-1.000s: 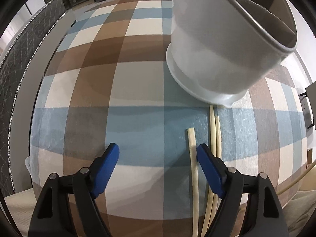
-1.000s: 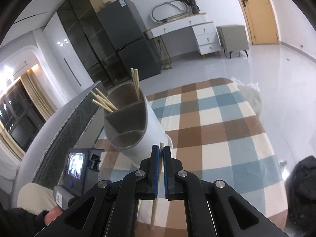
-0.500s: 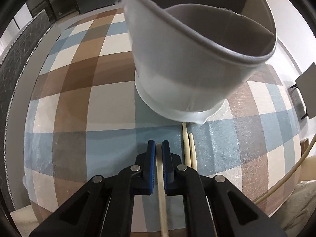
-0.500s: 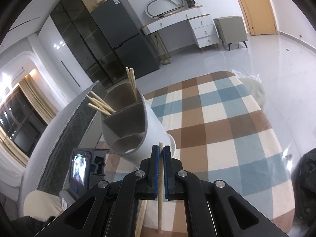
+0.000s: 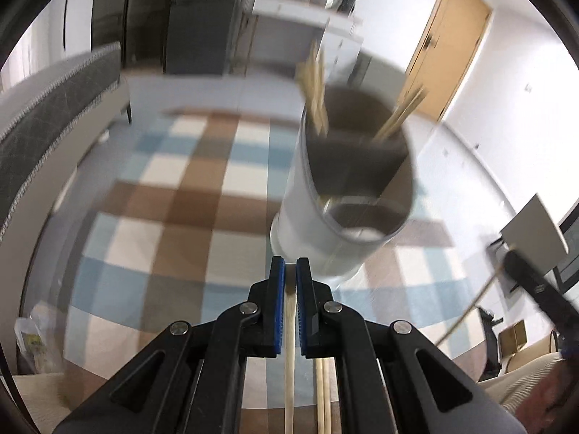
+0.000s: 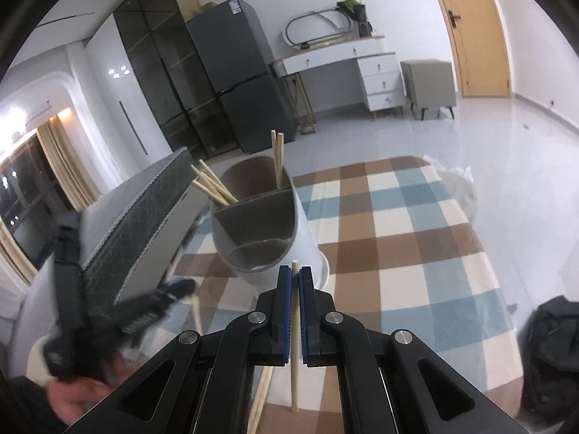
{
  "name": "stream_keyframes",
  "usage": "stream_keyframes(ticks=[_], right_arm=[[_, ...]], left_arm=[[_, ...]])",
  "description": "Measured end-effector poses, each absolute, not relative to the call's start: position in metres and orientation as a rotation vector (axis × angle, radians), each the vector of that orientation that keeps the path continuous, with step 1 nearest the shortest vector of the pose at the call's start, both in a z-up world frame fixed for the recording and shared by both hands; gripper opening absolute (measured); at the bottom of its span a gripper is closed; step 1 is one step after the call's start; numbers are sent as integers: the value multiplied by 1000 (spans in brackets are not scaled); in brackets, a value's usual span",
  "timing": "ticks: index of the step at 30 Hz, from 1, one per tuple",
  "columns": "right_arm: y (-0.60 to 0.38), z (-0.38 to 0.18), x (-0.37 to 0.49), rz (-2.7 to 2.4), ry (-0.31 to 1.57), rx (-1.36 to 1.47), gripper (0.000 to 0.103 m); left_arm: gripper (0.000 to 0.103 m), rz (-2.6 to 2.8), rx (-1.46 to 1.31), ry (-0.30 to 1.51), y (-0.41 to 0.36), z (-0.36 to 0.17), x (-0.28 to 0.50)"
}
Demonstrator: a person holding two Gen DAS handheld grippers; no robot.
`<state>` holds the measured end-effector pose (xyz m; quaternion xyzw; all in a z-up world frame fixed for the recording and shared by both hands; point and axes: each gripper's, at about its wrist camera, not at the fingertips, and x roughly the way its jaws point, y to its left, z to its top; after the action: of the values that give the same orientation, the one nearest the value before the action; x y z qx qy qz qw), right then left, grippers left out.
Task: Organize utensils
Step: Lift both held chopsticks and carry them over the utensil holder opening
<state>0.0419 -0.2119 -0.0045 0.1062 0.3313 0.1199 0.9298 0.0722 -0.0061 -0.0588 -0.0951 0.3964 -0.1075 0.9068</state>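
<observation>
A grey-white utensil holder (image 5: pixel 325 238) (image 6: pixel 300 228) with divided compartments stands on the plaid tablecloth (image 5: pixel 173 217). Several wooden chopsticks (image 6: pixel 277 159) stick out of its rear sections. My left gripper (image 5: pixel 290 267) is shut on one pale chopstick (image 5: pixel 289 361), raised in front of the holder's base. My right gripper (image 6: pixel 295 275) is shut on another chopstick (image 6: pixel 295 372), its tip just below the holder's front rim. Two more chopsticks (image 5: pixel 323 390) lie on the cloth under the left gripper. The left gripper (image 6: pixel 173 289) shows blurred in the right wrist view.
A grey quilted headboard or sofa (image 6: pixel 144 217) runs along the table's left side. A dark fridge (image 6: pixel 239 83), a white desk (image 6: pixel 343 58) and a wooden door (image 6: pixel 474 29) stand beyond. A black bag (image 6: pixel 550 336) lies on the floor at right.
My left gripper shut on a chopstick on the cloth, then lifted it and tilted up toward the holder. The right gripper kept its chopstick and edged closer to the holder.
</observation>
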Motion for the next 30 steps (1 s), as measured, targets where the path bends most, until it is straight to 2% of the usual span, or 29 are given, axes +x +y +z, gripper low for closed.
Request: stream_keyframes(ticks=[7,30], right_arm=[[-210,0,26,223,664,242,3],[-201,29,17,211,584,210,3]], left_arm=[[2,-254,-177,721,4,-37,56],[2,-307,-166,694,-3,2,44]])
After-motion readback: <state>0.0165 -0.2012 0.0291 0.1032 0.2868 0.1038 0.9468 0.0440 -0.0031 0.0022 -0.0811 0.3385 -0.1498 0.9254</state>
